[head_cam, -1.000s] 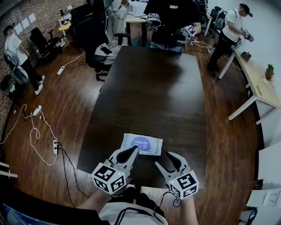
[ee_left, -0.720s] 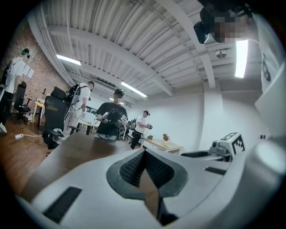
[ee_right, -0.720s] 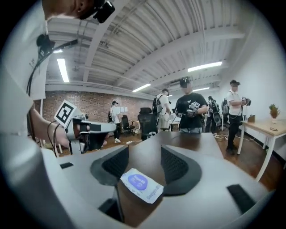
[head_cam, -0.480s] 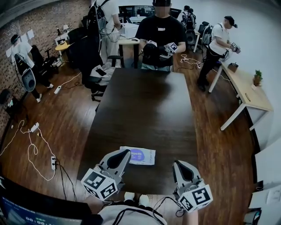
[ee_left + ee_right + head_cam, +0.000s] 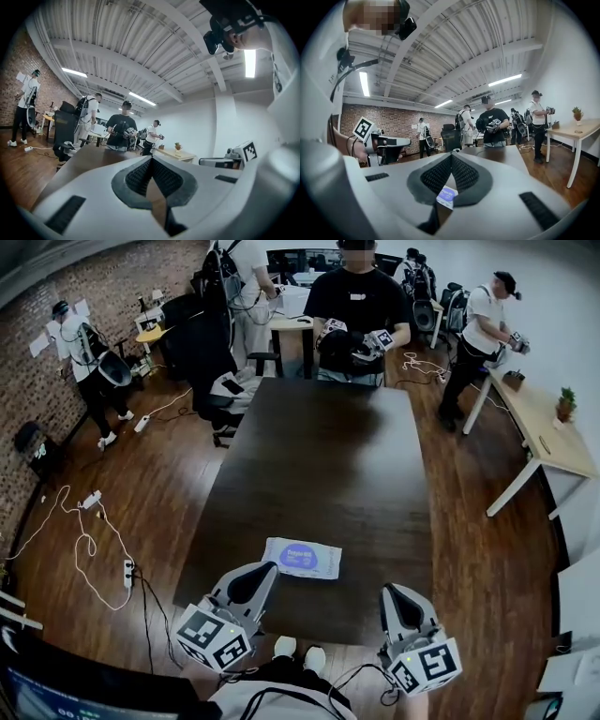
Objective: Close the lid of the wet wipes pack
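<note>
The wet wipes pack [image 5: 302, 559] lies flat on the dark table [image 5: 319, 456] near its front edge; it is white with a blue oval lid patch that looks flat. My left gripper [image 5: 269, 568] hangs just short of the pack's near left corner, raised off the table, jaws shut and empty. At the front right my right gripper [image 5: 392, 590] is also shut on nothing, apart from the pack. In the left gripper view the left gripper [image 5: 151, 158] tips meet. A bit of the pack [image 5: 446, 197] shows through the gap below the closed right gripper [image 5: 451, 155] tips.
A person [image 5: 356, 306] stands at the table's far end holding grippers. Other people work at the back left and right. A light side table [image 5: 544, 427] with a plant stands at the right. Cables and a power strip [image 5: 129, 570] lie on the wood floor at the left.
Both grippers have drawn back from the pack towards me and risen. The right gripper's jaws, open a second ago, have shut. The pack stays on the table.
</note>
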{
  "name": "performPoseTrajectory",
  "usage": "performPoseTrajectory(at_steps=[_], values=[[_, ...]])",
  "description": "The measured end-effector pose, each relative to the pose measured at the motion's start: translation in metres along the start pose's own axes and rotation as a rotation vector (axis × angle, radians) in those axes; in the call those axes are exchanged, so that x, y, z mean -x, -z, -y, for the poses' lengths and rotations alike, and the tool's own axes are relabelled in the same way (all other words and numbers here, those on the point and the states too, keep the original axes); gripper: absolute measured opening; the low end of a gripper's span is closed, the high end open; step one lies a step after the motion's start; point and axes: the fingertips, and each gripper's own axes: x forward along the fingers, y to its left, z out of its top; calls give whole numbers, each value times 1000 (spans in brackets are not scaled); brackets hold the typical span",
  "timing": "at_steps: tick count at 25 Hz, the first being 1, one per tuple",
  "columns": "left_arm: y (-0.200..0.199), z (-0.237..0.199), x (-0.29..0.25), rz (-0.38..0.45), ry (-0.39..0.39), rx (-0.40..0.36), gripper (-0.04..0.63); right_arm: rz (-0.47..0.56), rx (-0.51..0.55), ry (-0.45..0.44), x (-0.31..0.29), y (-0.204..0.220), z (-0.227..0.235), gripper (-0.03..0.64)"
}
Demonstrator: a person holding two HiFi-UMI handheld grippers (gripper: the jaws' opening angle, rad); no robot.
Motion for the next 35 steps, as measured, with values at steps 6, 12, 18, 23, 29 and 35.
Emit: performPoseTrajectory(at_steps=[6,12,18,23,29,35], values=[[16,17,13,-27,-27,6,-3,-7,-29,-64,5,24,-5,6],[15,35,41,-20,11,-13,-3,48,18,-90,27,4,-38,6],[28,49,110,5,55,-25,-3,60,22,-32,71,17,-91,6],[42,56,209,19,62,-13,-3,71,27,32,128,25,-161,6],[50,76,330,72,69,-1,-3,89,44,96,208,28,-250,6],[37,92,412,89,65,-8,-2,126,47,136,278,0,-311,6]])
